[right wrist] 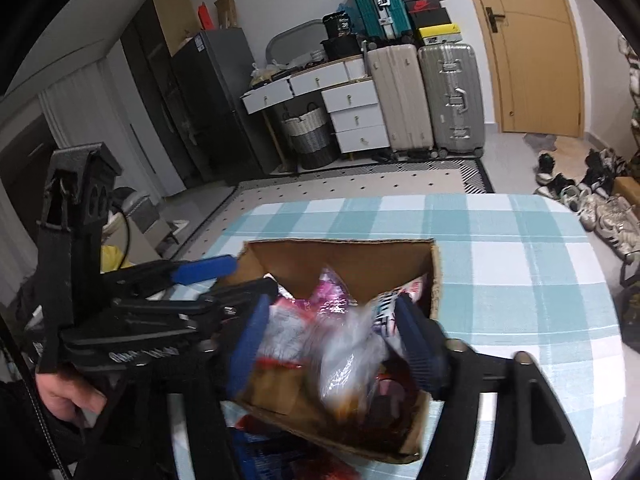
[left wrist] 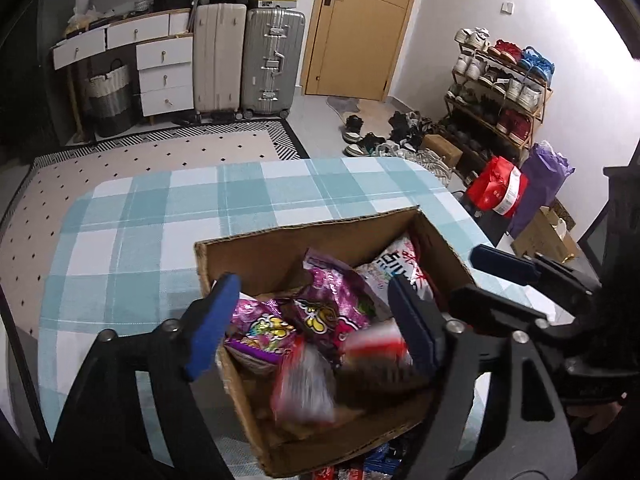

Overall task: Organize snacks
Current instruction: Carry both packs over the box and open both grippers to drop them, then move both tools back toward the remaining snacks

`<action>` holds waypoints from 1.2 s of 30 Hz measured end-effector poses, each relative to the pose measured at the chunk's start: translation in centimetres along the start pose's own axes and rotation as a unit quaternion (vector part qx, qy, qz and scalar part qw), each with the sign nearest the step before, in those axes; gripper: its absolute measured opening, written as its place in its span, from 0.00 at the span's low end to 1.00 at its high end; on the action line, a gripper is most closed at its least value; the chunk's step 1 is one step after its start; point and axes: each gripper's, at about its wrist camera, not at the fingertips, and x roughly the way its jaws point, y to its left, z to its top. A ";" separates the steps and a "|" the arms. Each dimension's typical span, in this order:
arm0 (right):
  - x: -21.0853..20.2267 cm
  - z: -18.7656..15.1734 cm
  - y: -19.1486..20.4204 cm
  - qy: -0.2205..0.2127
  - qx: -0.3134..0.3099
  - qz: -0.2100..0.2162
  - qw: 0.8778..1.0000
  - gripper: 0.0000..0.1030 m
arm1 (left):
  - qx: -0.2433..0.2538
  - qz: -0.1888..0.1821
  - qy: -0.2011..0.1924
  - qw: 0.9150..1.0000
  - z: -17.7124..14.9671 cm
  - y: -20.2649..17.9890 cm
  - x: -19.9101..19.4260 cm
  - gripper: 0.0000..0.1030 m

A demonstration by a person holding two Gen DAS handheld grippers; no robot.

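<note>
An open cardboard box (left wrist: 260, 264) (right wrist: 340, 256) stands on the table with the blue checked cloth (left wrist: 140, 232) (right wrist: 520, 280). It holds purple snack packets (left wrist: 320, 312) and a white printed packet (left wrist: 392, 268). My left gripper (left wrist: 312, 328) hangs open over the box's near half; a blurred red and clear packet (left wrist: 308, 376) is below its fingers, free of the pads. My right gripper (right wrist: 332, 344) is open over the same box, with a blurred clear packet (right wrist: 348, 356) between its fingers but not pressed. Each gripper shows in the other's view: the right gripper (left wrist: 488, 284), the left gripper (right wrist: 224, 280).
More packets (left wrist: 360, 468) lie on the table at the box's near side. A hand (right wrist: 64, 396) grips the left tool. Behind the table are a patterned rug (left wrist: 180, 152), suitcases (left wrist: 248, 60), a white drawer unit (left wrist: 164, 72), a door (left wrist: 360, 28) and a shoe rack (left wrist: 500, 92).
</note>
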 end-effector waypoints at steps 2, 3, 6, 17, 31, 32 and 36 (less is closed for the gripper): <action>-0.6 -0.2 -0.3 -0.005 0.006 0.002 1.000 0.67 | 0.002 0.008 -0.001 1.000 -0.1 0.0 -0.4 0.75; -0.8 -0.2 -0.4 -0.006 0.008 0.003 1.000 0.67 | 0.000 0.005 -0.003 1.000 -0.3 0.0 -0.8 0.76; -1.9 -0.4 -0.6 -0.012 0.016 0.004 1.000 0.67 | 0.001 0.010 -0.006 1.000 -0.6 0.0 -1.6 0.76; -6.2 -1.8 0.0 -0.034 0.036 0.011 0.999 0.69 | 0.002 0.033 -0.029 0.999 -3.7 -1.9 -6.9 0.77; -11.1 -5.3 3.0 -0.048 0.007 0.000 0.999 0.82 | 0.002 0.058 -0.039 0.998 -8.1 -3.6 -12.4 0.81; -11.3 -5.8 3.1 -0.047 0.008 0.000 0.999 0.82 | 0.002 0.060 -0.039 0.997 -8.6 -3.7 -12.7 0.82; -11.7 -7.0 3.6 -0.042 0.007 0.001 0.999 0.82 | 0.000 0.063 -0.035 0.997 -10.2 -4.0 -13.3 0.84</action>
